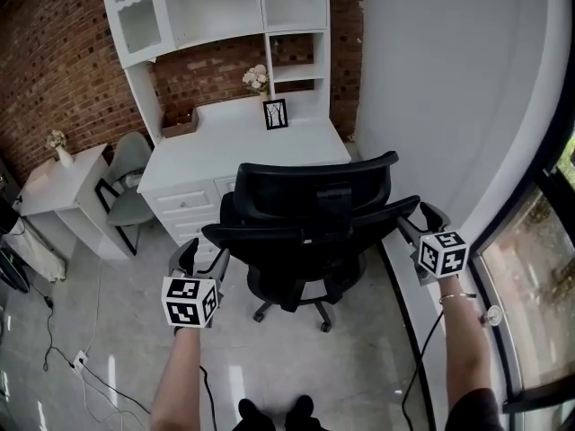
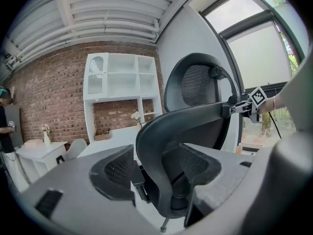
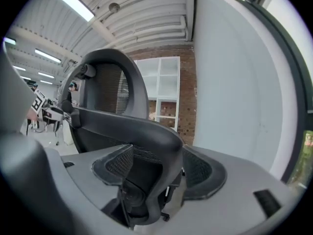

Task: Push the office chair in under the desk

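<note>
The black office chair stands on its castors in front of the white desk, its backrest toward me and its seat partly under the desk edge. My left gripper grips the left end of the backrest's lower frame. In the left gripper view that frame curves down between the jaws of the left gripper. My right gripper holds the right end of the same frame. In the right gripper view the black frame fills the gap of the right gripper.
A white shelf unit rises over the desk, with a picture frame and flowers on the desktop. A grey chair and a small white side table stand at left. The white wall runs close on the right. Cables lie on the floor.
</note>
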